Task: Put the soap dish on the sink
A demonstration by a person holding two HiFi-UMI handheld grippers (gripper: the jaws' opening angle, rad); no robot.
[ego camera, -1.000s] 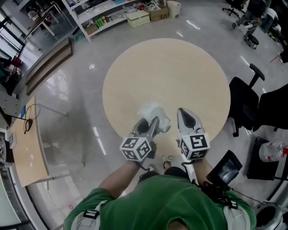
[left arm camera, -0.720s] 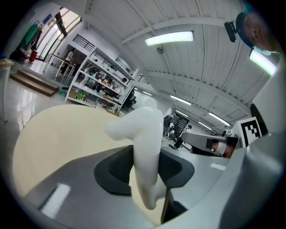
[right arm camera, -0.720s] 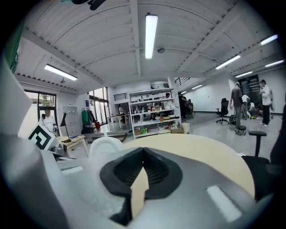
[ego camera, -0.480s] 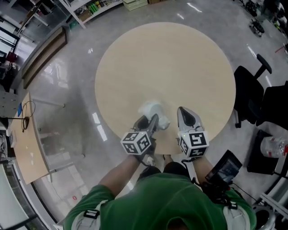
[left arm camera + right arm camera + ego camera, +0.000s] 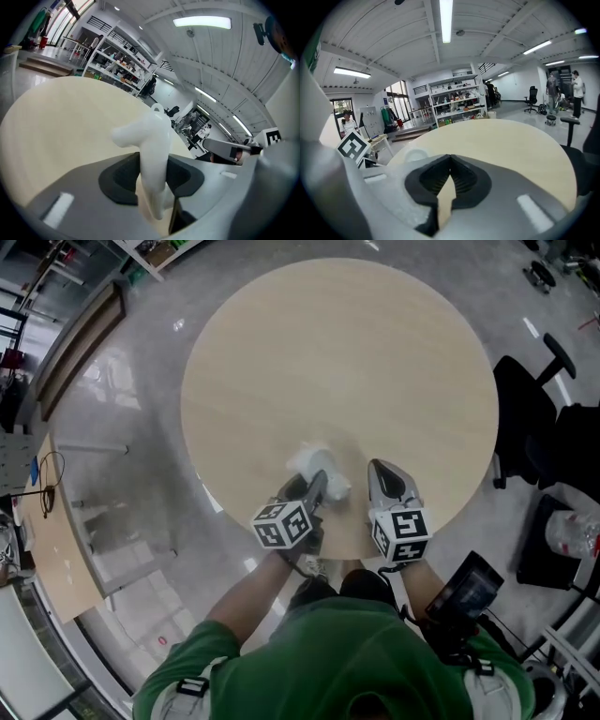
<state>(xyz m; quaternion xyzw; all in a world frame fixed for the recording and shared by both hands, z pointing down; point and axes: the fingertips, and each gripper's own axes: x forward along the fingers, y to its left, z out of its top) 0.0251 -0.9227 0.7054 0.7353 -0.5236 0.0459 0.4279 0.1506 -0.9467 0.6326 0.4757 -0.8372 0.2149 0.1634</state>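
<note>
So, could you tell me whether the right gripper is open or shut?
Shut: the right gripper has its fingers touching at the tips, nothing between them.

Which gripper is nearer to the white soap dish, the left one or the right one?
Left. The left gripper is closed on the soap dish. The right gripper is beside it, apart, with jaws together and empty.

soap dish (image 5: 317,468) by near edge of table (image 5: 375,352), perhaps touching
</note>
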